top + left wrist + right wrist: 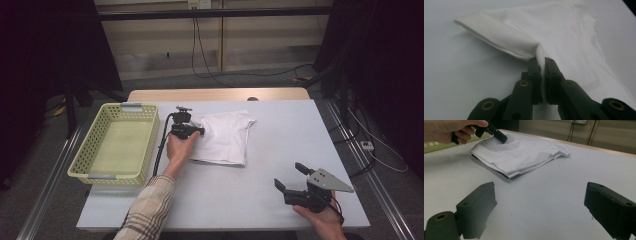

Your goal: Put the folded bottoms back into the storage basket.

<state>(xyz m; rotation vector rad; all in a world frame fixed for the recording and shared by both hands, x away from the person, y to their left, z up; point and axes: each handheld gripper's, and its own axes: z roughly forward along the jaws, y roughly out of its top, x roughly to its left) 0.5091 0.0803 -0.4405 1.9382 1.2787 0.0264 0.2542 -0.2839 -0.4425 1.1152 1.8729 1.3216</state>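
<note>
Between jaws: white shirt (524, 45) | left hand-held gripper (542, 65) clamped | right hand-held gripper (291, 176) wide, empty

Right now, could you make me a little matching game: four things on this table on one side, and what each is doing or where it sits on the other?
Things:
1. left gripper
2. right gripper
3. white T-shirt
4. yellow basket

States or places:
A. stands at the table's left side
B. shut on a fold of cloth
C. open, above bare table
D. lies folded mid-table

Pairs: 1-B, 2-C, 3-D, 4-A
</note>
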